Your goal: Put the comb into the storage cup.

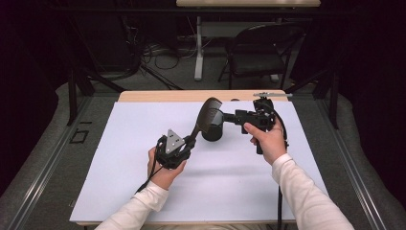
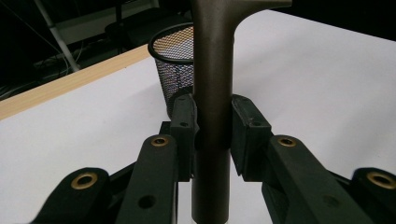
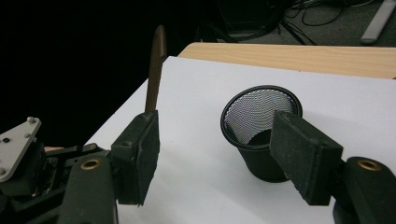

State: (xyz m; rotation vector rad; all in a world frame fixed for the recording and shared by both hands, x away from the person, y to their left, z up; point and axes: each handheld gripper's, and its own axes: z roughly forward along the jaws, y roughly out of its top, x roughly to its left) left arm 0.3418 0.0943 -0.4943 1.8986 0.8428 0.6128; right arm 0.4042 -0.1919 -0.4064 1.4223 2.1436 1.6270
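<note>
My left gripper [image 1: 184,143] is clamped on the spatula [image 1: 207,116] handle.
Its long axis slants up toward the mesh cup [image 1: 212,129] mid-tabletop [image 1: 124,158]; my right gripper [image 1: 233,117] stands apart beside the cup, holding nothing.

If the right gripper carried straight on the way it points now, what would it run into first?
Most likely the black mesh cup: it stands just ahead of the right gripper, near its right-hand pad. The spatula held in the left gripper looks off to the side.

Your table [image 1: 143,191]: white sheet over wooden top, wood edge exposed at far side. Beyond it, black folding chair [image 1: 256,52], cables [image 1: 158,57] on floor, white desk leg [image 1: 198,48].
</note>
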